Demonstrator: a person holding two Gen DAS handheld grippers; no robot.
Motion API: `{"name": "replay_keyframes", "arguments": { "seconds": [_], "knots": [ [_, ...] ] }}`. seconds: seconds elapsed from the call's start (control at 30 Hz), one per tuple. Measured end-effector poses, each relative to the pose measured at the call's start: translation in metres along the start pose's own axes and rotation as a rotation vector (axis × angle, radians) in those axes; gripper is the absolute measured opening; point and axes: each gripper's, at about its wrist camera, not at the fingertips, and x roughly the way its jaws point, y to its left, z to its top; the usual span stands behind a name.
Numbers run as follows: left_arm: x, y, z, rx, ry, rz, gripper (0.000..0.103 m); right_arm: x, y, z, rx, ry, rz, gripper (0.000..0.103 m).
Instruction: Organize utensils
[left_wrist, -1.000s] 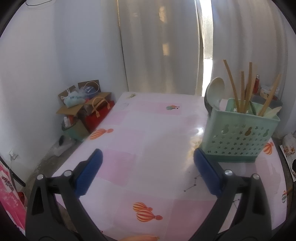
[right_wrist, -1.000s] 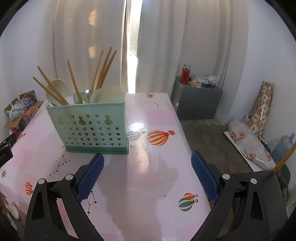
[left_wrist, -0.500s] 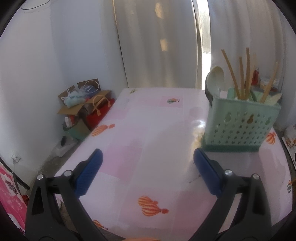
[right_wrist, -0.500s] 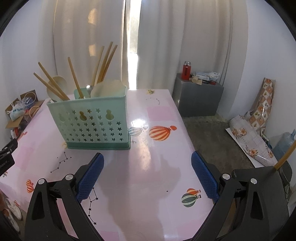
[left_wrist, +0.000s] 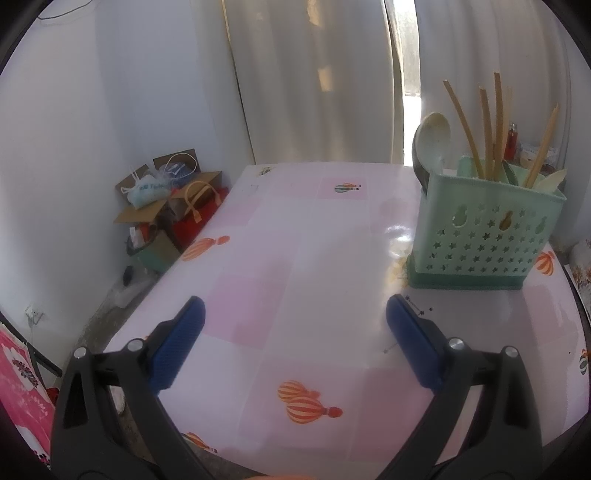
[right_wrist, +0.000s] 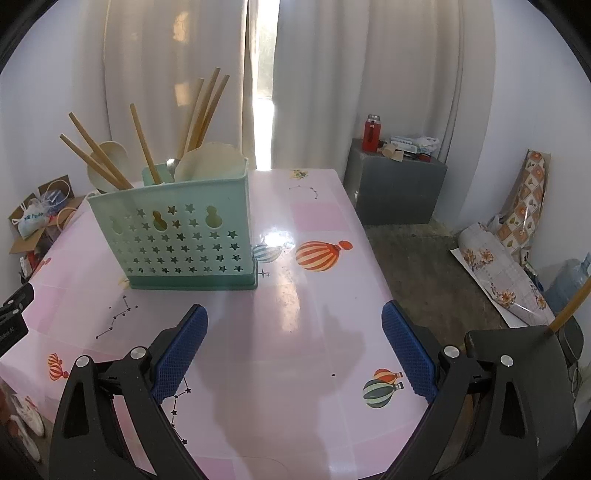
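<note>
Above the near edge of the pink table (left_wrist: 295, 258), the left gripper (left_wrist: 295, 332) hangs with its blue-padded fingers (left_wrist: 177, 347) spread wide and nothing between them; the right gripper (right_wrist: 293, 339) hovers over the same table (right_wrist: 295, 350) with its blue pads (right_wrist: 408, 350) equally far apart and likewise empty; a corner of the left tool's black body shows at the left border of the right wrist view; beyond both pairs of fingers stands the mint-green utensil basket (left_wrist: 484, 232), upright on the tablecloth, its walls pierced with stars and gourd shapes; in the left wrist view it sits ahead and to the right of the fingers, well apart from them, and in the right wrist view the basket (right_wrist: 177, 236) sits ahead and to the left; from it rise several wooden chopsticks (right_wrist: 144, 144), leaning at differing angles, together with a pale spoon (left_wrist: 434, 138) at one end and a broad pale scoop (right_wrist: 210, 162) at the other; the tablecloth bears printed hot-air balloons (right_wrist: 321, 254) and thin constellation lines; behind the table hang cream curtains (right_wrist: 369, 81) with a bright gap between them; on the floor to the left lies a heap of cardboard boxes and bags (left_wrist: 166, 199); to the right stands a grey cabinet (right_wrist: 395, 192) with a red bottle (right_wrist: 371, 133) on top, and rolled patterned sheets (right_wrist: 517, 229) lean against the wall.
</note>
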Motion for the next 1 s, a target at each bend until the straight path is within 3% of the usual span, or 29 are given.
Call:
{"name": "replay_keyframes", "arguments": {
  "seconds": [1.0],
  "knots": [
    [-0.0014, 0.0085, 0.0092, -0.032, -0.008, 0.0, 0.094, -0.0021, 0.0055, 0.0028, -0.008, -0.006, 0.002, 0.093]
  ]
}}
